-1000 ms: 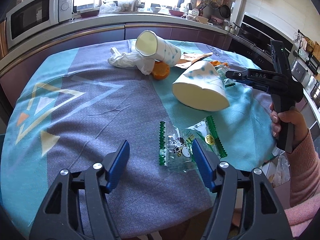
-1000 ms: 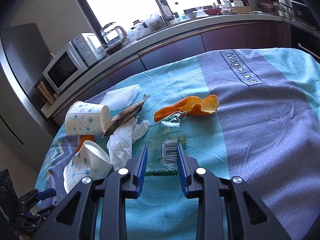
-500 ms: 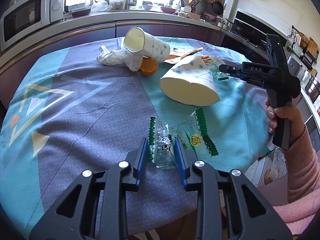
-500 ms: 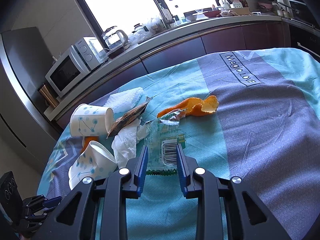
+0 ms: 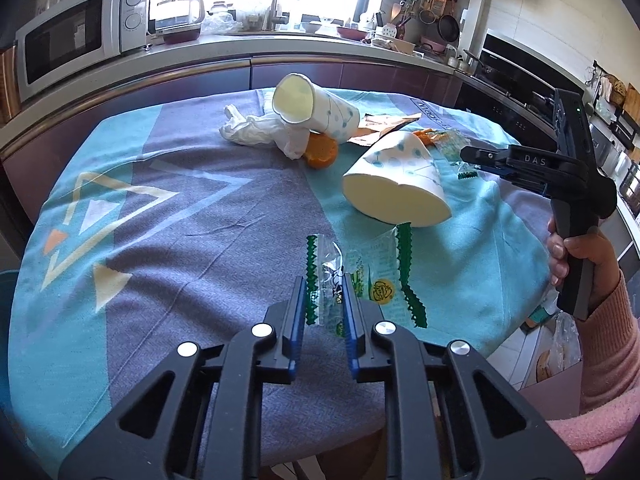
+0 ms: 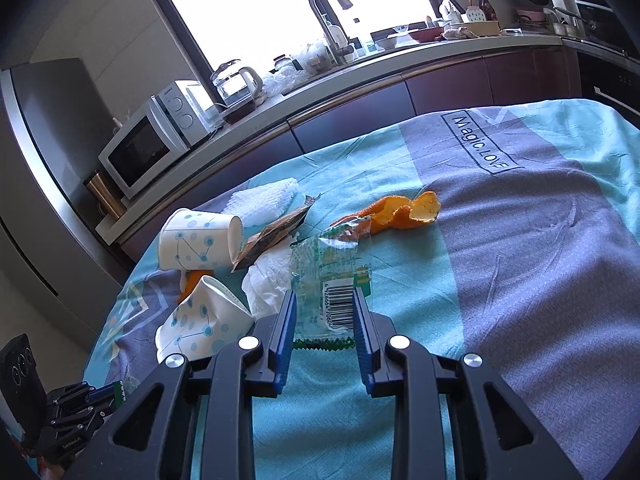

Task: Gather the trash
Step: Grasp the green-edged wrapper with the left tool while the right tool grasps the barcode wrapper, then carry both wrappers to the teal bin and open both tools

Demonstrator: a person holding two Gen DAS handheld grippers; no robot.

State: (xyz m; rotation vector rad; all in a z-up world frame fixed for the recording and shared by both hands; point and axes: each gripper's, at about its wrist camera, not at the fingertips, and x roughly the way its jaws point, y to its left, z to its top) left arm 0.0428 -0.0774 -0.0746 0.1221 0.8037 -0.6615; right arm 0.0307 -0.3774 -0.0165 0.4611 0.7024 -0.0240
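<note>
Wrapper (image 5: 326, 280) pinched: left gripper (image 5: 322, 300) jaws have just been closing onto it.
Right gripper (image 6: 324, 312) narrow on barcode wrapper (image 6: 332, 280); cups (image 5: 394, 188) at 1 o'clock remain.

Black tool (image 5: 322, 298), blue pads, pink sleeve (image 5: 608, 344)

Two paper cups (image 6: 200, 240) (image 6: 202, 330) are lying beside the crumpled tissue (image 6: 268, 284), two clear wrappers (image 5: 352, 276) (image 6: 332, 280) near it, and two orange peels (image 6: 396, 212) (image 5: 320, 151).
</note>
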